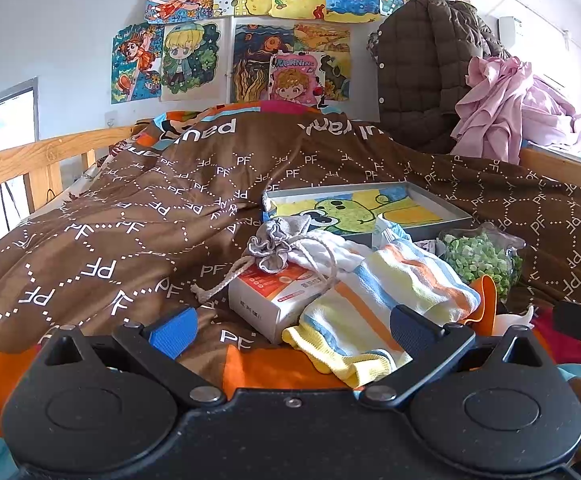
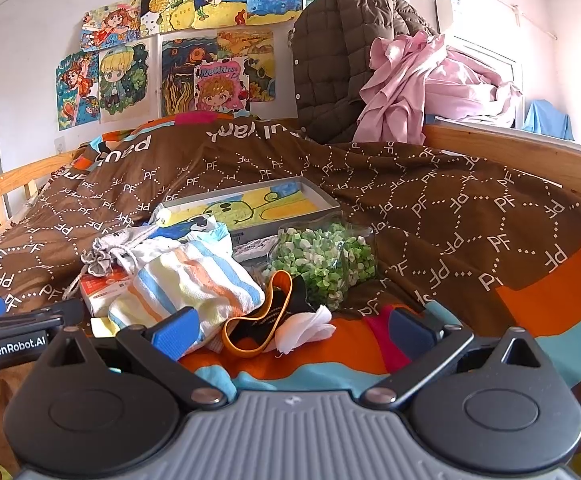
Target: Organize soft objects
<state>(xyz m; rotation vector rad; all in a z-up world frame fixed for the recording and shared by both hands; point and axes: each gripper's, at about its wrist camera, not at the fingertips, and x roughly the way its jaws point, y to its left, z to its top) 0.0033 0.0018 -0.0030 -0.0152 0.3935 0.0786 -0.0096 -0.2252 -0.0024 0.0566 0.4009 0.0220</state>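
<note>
A pile lies on the brown PF-patterned quilt [image 1: 130, 216]. A folded striped towel [image 1: 386, 296] [image 2: 194, 284] rests partly on an orange-and-white carton [image 1: 274, 300] [image 2: 102, 284]. A grey drawstring pouch [image 1: 270, 248] [image 2: 102, 254] and a white cloth [image 1: 326, 246] sit on top of the carton. An orange-edged black band [image 2: 266, 320] and a crumpled white tissue [image 2: 306, 330] lie nearest the right gripper [image 2: 292, 332], which is open and empty. The left gripper [image 1: 292, 332] is open too, with the towel's near edge by its right finger.
A clear bag of green pieces [image 1: 482, 258] [image 2: 322, 264] sits in front of a shallow grey box [image 1: 442, 210] [image 2: 322, 196] holding a frog drawing. A brown quilted jacket [image 2: 338, 68] and pink sheets [image 2: 430, 84] are heaped at the back. Wooden bed rails [image 1: 30, 160] [image 2: 530, 156] run along both sides.
</note>
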